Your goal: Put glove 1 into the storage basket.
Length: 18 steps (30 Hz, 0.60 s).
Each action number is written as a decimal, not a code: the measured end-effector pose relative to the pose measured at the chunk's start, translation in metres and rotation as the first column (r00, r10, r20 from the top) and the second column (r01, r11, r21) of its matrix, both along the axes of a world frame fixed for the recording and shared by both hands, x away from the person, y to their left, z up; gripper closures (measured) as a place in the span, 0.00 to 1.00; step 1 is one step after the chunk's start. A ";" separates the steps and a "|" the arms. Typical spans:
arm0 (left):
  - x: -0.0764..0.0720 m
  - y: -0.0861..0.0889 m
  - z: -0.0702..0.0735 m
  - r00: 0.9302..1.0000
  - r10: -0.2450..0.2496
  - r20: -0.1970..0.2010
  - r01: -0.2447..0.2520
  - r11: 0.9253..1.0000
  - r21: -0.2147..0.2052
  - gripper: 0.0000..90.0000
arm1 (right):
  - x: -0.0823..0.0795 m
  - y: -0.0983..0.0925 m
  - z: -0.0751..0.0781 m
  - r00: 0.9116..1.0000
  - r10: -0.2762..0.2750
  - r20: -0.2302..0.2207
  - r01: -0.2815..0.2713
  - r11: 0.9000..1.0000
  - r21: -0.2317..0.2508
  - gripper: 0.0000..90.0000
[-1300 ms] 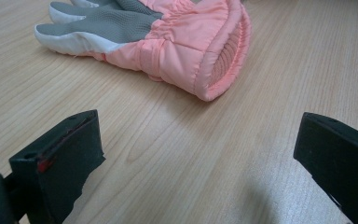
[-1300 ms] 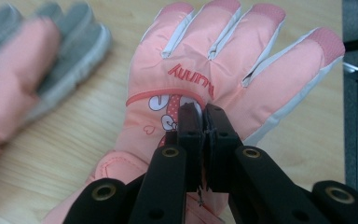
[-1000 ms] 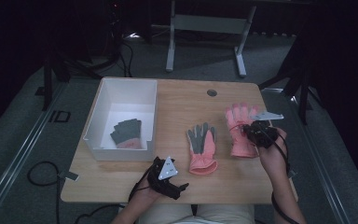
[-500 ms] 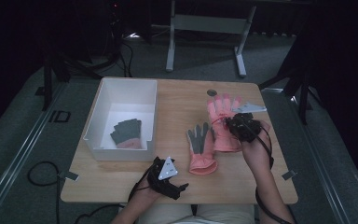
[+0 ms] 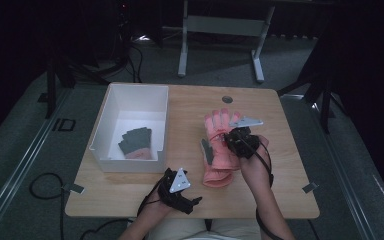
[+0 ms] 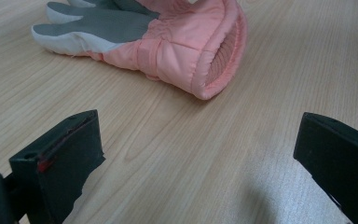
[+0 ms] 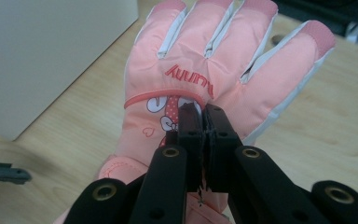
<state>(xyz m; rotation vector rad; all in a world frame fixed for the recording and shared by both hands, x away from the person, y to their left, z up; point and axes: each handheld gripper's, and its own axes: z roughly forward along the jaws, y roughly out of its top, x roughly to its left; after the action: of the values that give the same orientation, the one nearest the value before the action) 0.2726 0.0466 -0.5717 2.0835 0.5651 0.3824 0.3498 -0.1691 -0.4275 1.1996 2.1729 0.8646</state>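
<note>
The right hand-held gripper [image 5: 231,138] has its jaws pressed together on a pinch of fabric at the back of a pink ski glove [image 7: 205,70], carrying it palm-down with the fingers pointing to the far side of the table [image 5: 190,102]. In the high view this glove hangs over a second pink glove [image 5: 215,165] that lies palm-up, grey palm showing, near the middle of the table. To the left stands a white box [image 5: 111,117] with a third glove [image 5: 136,142] already in it.

The step in hand looks like moving the pinched glove leftward, either to stack it on its mate or to drop it in the box. To do it well, keep the pinch firm, since only a small fold of cloth is caught and the padded glove could slip out. Lift enough that the dangling cuff clears the lying glove and does not drag it along. If the box is the goal, clear its right wall before letting go.

The left hand-held gripper [image 5: 180,187] rests at the near edge, jaws spread wide with nothing between them, facing the cuff of the lying glove.

Against a second ago, the right hand-held gripper and its glove have travelled left from the right part of the table, where that glove lay beside the other; the left has stayed put.
</note>
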 end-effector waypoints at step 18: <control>0.000 -0.001 -0.001 1.000 -0.006 -0.002 0.006 1.000 0.008 0.01 | 0.001 0.014 -0.048 0.992 -0.102 -0.075 0.097 0.993 -0.068 0.97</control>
<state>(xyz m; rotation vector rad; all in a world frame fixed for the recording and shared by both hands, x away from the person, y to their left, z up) 0.2729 0.0453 -0.5723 2.0926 0.5594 0.3795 0.3507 -0.1553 -0.4755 1.3174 2.1649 0.7119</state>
